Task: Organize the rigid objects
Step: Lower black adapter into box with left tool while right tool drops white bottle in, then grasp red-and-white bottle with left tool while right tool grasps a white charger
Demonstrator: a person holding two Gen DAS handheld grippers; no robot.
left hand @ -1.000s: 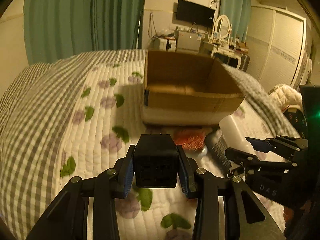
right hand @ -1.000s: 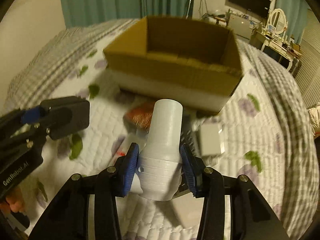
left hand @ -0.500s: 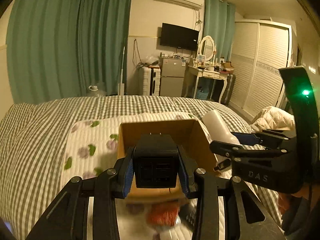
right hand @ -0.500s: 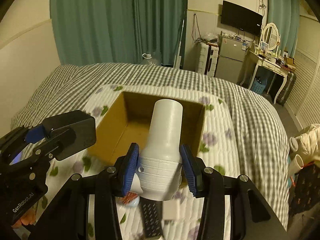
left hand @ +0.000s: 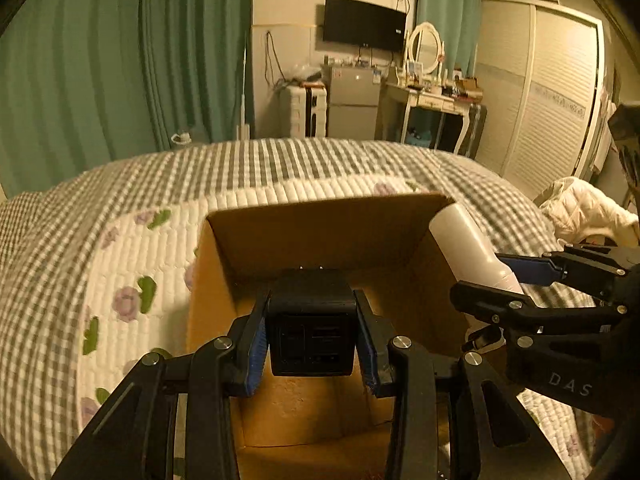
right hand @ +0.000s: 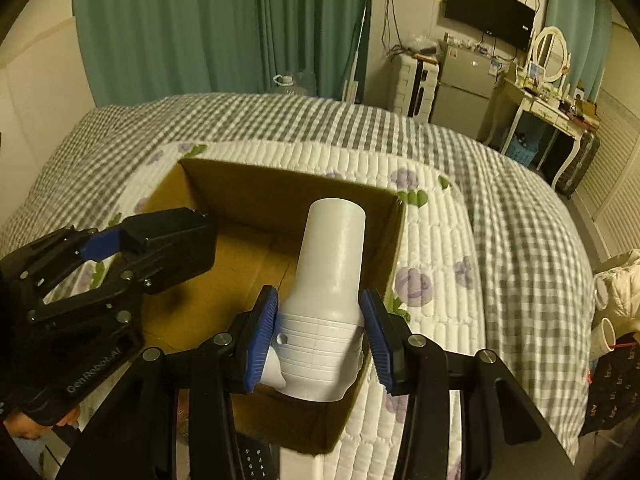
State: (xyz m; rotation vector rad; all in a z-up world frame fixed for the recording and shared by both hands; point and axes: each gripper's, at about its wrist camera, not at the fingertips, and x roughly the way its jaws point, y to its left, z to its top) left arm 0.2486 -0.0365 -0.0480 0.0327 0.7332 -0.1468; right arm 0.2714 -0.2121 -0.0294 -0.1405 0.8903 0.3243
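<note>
My left gripper (left hand: 312,344) is shut on a black power adapter (left hand: 312,324) and holds it over the open cardboard box (left hand: 320,232) on the bed. My right gripper (right hand: 320,336) is shut on a white plastic bottle-shaped part (right hand: 328,280), held over the box's right half (right hand: 280,192). The left gripper with the adapter (right hand: 168,248) shows at the left of the right wrist view. The right gripper with the white part (left hand: 472,248) shows at the right of the left wrist view. The box floor looks bare.
The box sits on a quilted floral mat (right hand: 432,248) over a grey checked bedspread (right hand: 520,216). A black remote (right hand: 252,460) lies in front of the box. Beyond the bed stand green curtains (left hand: 120,60), a fridge (left hand: 352,100), a dressing table (left hand: 432,96) and a wardrobe (left hand: 552,88).
Both grippers have risen from low in front of the box and moved forward over its opening, each still holding its object.
</note>
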